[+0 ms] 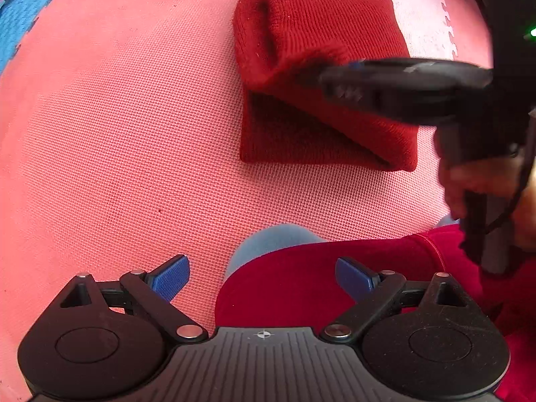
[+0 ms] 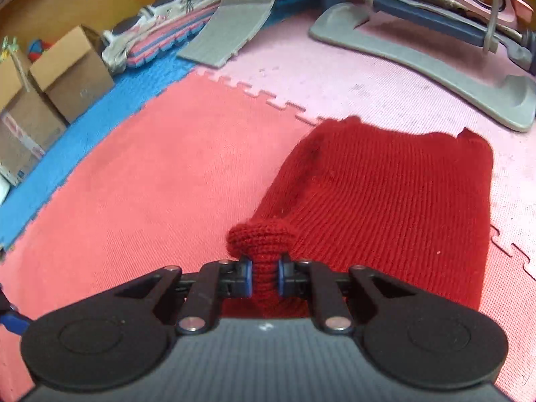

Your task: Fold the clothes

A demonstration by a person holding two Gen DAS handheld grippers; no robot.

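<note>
A dark red knitted garment (image 2: 385,207) is laid on a floor of interlocking foam mats, folded into a thick, roughly rectangular bundle that straddles the toothed seam between a salmon-red mat (image 2: 160,174) and a paler pink mat (image 2: 351,77). In the right wrist view, a bunched fold at the near edge of the garment is pinched between the blue pads (image 2: 247,276) of the right gripper (image 2: 264,276), whose jaws are drawn almost together with only the knit between them; a rounded lump of fabric is pushed up just beyond the pads. In the left wrist view, the same gripper is seen as a blurred black shape reaching in from the right across the garment (image 1: 301,33), carried by a hand (image 1: 479,181) below it. The left gripper (image 1: 263,276) is held over the salmon-red mat (image 1: 117,134), well apart from the garment, its blue pads (image 1: 172,276) spread wide with nothing between them. Beneath it, a red sleeve or hem (image 1: 301,288) and a patch of pale blue cloth (image 1: 268,244) of the person are seen. At the far edge, cardboard boxes (image 2: 67,70), a blue mat (image 2: 110,110), a loose grey mat piece (image 2: 231,23) and a grey plastic base (image 2: 435,63) are visible.
</note>
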